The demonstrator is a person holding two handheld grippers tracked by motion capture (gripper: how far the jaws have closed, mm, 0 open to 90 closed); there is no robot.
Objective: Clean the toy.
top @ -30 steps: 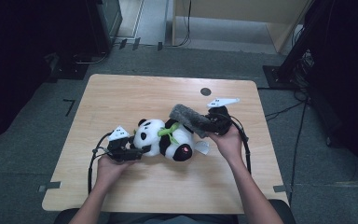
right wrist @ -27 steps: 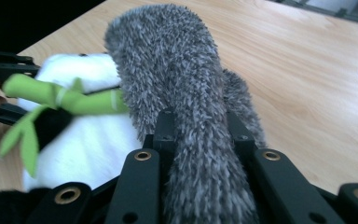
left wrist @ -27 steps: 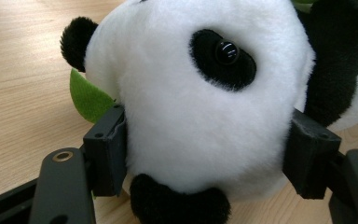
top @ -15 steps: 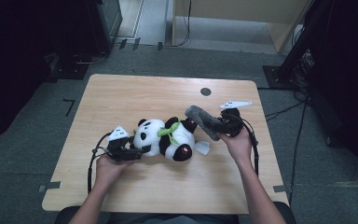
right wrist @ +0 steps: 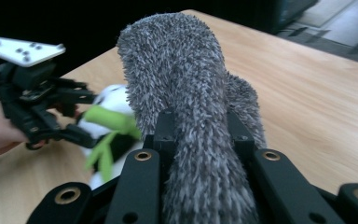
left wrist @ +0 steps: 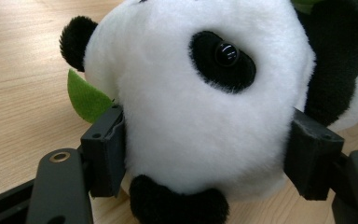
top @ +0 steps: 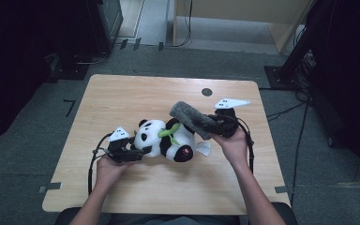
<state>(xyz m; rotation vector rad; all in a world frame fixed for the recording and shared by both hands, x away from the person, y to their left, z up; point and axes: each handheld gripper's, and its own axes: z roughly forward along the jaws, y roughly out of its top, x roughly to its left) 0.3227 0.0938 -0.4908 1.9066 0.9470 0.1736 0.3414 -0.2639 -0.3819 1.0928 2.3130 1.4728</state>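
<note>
A black and white panda plush (top: pixel 168 139) with a green leaf (left wrist: pixel 86 98) lies on its side in the middle of the wooden table (top: pixel 122 98). My left gripper (top: pixel 138 153) is shut on the panda's head (left wrist: pixel 191 107), one jaw on each side of it (left wrist: pixel 208 144). My right gripper (top: pixel 212 123) is shut on a grey fuzzy fabric piece (top: pixel 190 116). It holds that piece just above the panda's far side. In the right gripper view the grey piece (right wrist: pixel 186 84) rises between the jaws (right wrist: pixel 200 126), and the panda (right wrist: pixel 109 126) and left gripper (right wrist: pixel 42 112) lie beyond.
A small dark round spot (top: pixel 206 92) marks the table near its far edge. A white tag (top: pixel 202 148) sticks out beside the panda. Cables trail from both grippers. Dark equipment and floor cables surround the table.
My right gripper has shifted a little to the right with the grey piece and then eased back. The left gripper and the panda have stayed put.
</note>
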